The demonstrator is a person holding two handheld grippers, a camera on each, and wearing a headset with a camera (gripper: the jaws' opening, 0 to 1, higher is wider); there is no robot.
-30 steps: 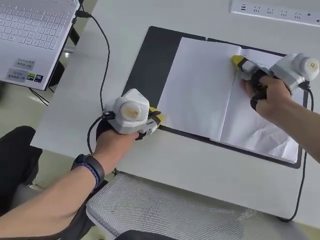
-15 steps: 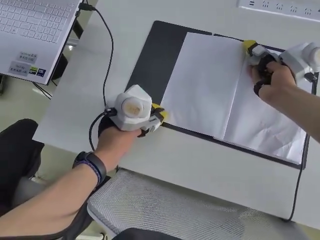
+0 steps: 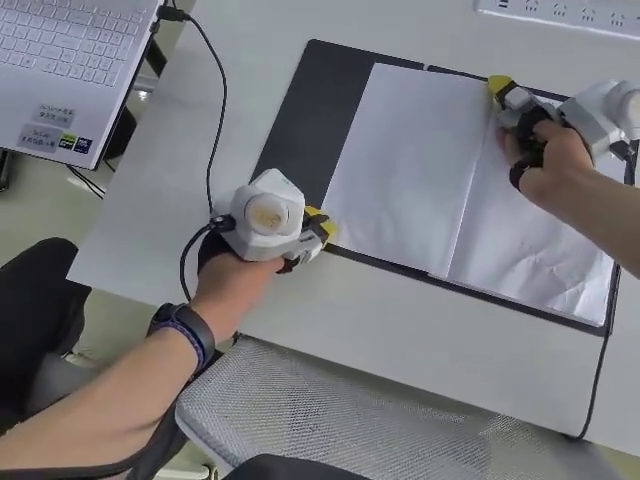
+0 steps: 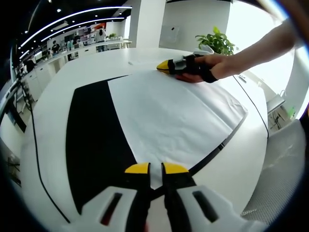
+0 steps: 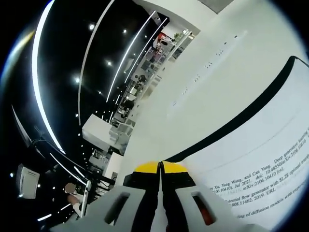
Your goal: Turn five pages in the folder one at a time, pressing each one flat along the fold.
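Note:
A black folder (image 3: pixel 300 120) lies open on the white table, with a blank white page (image 3: pixel 410 160) on its left and a slightly creased page (image 3: pixel 530 250) on its right. My right gripper (image 3: pixel 498 90) is shut, its yellow tips resting at the far end of the fold. In the right gripper view its jaws (image 5: pixel 160 166) meet over the folder's black edge (image 5: pixel 231 128), beside a page of printed text (image 5: pixel 270 179). My left gripper (image 3: pixel 318 228) rests on the near left corner of the page. Its jaws (image 4: pixel 150 169) are shut to a narrow slit and hold nothing.
An open laptop (image 3: pixel 70 50) sits at the far left, and a black cable (image 3: pixel 215 110) runs from it past the folder to my left hand. A power strip (image 3: pixel 560 15) lies along the far edge. A grey mesh chair seat (image 3: pixel 350 420) shows below the table's near edge.
My right gripper has slid along the fold to its far end. The left gripper has stayed on the page corner. The head camera has shifted a little.

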